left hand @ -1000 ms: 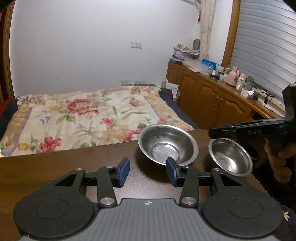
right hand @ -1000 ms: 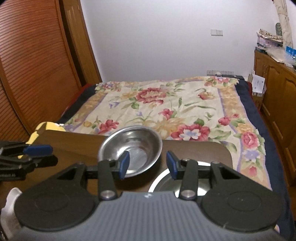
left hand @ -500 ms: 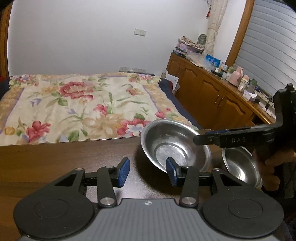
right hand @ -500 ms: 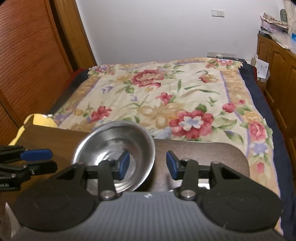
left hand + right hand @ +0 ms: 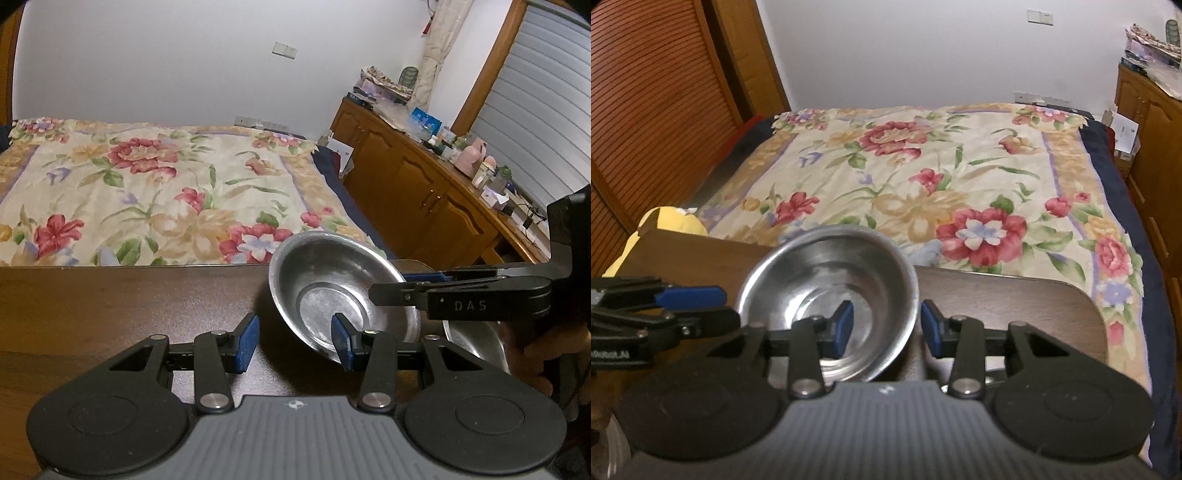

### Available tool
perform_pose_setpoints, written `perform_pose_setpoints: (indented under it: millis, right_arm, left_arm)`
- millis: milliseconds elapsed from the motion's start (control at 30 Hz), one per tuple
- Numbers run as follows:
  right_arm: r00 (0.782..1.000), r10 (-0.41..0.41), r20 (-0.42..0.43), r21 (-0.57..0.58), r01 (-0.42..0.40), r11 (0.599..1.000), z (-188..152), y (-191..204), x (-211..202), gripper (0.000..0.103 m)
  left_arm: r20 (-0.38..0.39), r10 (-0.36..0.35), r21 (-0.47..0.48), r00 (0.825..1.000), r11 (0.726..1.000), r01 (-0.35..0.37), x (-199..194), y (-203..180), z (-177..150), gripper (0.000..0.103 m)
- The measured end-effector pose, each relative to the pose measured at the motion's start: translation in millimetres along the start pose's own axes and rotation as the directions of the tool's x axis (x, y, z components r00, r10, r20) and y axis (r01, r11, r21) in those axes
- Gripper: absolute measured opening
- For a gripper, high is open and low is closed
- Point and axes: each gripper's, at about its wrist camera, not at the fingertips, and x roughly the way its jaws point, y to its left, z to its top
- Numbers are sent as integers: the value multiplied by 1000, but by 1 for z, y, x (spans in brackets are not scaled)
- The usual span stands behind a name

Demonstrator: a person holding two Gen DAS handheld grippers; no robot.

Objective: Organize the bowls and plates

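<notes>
**Steel bowl straddled at its rim**

Steel bowl (image 5: 827,295) sits on the brown table (image 5: 1015,299), tilted. The right gripper (image 5: 884,326) has just been closing; its jaws straddle the bowl's rim at 3 o'clock, and whether the pads press it is unclear. The left gripper (image 5: 293,341) stands parted and empty, at 8 o'clock of the bowl. A second bowl (image 5: 476,345) lies at 4 o'clock, behind the right gripper.
</notes>
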Motion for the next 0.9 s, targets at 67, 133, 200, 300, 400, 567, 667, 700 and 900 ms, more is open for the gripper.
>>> perform_pose_setpoints:
  millis: [67,133,200,300,400,567,667,700,900]
  right_arm:
    - [1000,3,-3,-2,-3,1000,1,2,1,39]
    - [1000,14,-11,-1,-14,1000,1,3,3,33]
    - [1000,23,-21,-3,-23,1000,1,3,4,30]
    - [999,40,-27,8,-40,999,0,4,5,29]
    - [996,75,-39,33,-74,997,-1,3,5,26]
    - [990,132,-56,86,-127,988,-2,-1,7,18]
    - [988,141,-57,83,-137,987,-4,1,5,16]
    - [988,146,-54,84,-141,986,-4,0,3,16]
    - [985,168,-22,93,-166,982,-4,4,-15,16]
  left_arm:
    - [-3,6,0,1000,1000,-6,1,1,1,45]
    - [-8,6,-4,1000,1000,-6,1,1,1,44]
    - [-17,3,-8,1000,1000,-3,2,2,-1,42]
    - [-23,5,-23,1000,1000,-6,2,6,-3,32]
    - [-34,13,-28,999,1000,-14,3,7,-3,27]
    - [-45,24,-24,999,999,-25,-1,9,-5,23]
    - [-41,28,-14,999,999,-29,-4,9,-6,22]
    - [-39,28,-14,999,1000,-28,-6,8,-6,22]
    - [-6,18,-5,1000,1000,-18,-23,4,-7,22]
